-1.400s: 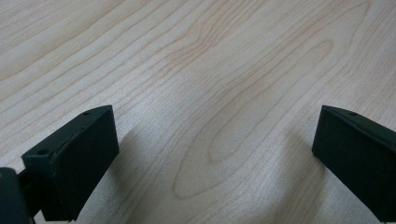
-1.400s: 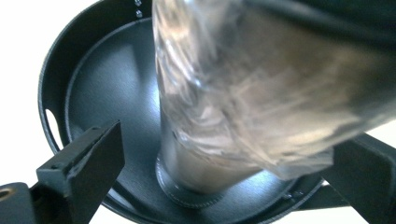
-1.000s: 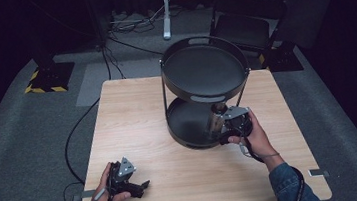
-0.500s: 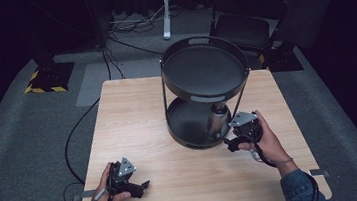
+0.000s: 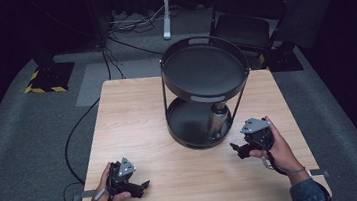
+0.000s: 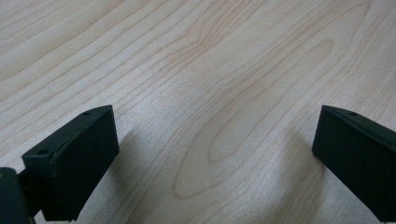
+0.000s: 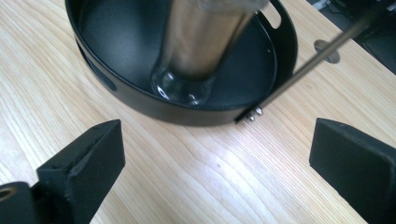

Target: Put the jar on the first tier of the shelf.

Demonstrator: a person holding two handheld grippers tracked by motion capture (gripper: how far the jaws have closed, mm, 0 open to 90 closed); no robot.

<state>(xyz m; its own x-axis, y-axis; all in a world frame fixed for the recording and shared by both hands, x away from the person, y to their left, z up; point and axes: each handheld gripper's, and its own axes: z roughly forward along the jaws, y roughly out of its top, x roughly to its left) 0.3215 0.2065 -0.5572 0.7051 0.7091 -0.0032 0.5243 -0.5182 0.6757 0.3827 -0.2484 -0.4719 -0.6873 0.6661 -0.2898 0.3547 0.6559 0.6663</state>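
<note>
Right gripper view: bottle point(image 7: 201, 42) beyond spread jaws.

No words, numbers or brand marks readable anywhere I look; my view down both sets of jaws gives bare wood grain and unmarked black metal; nothing lettered on either.

The two-tier tray stand point(image 5: 207, 97) blocks the far middle of the counter point(image 5: 133, 115). Bare wood lies open left of the stand and along the near edge. Between its tiers, slim rods point(image 7: 308, 58) and a steel tumbler point(image 5: 217, 120) narrow entry from the near right.
</note>
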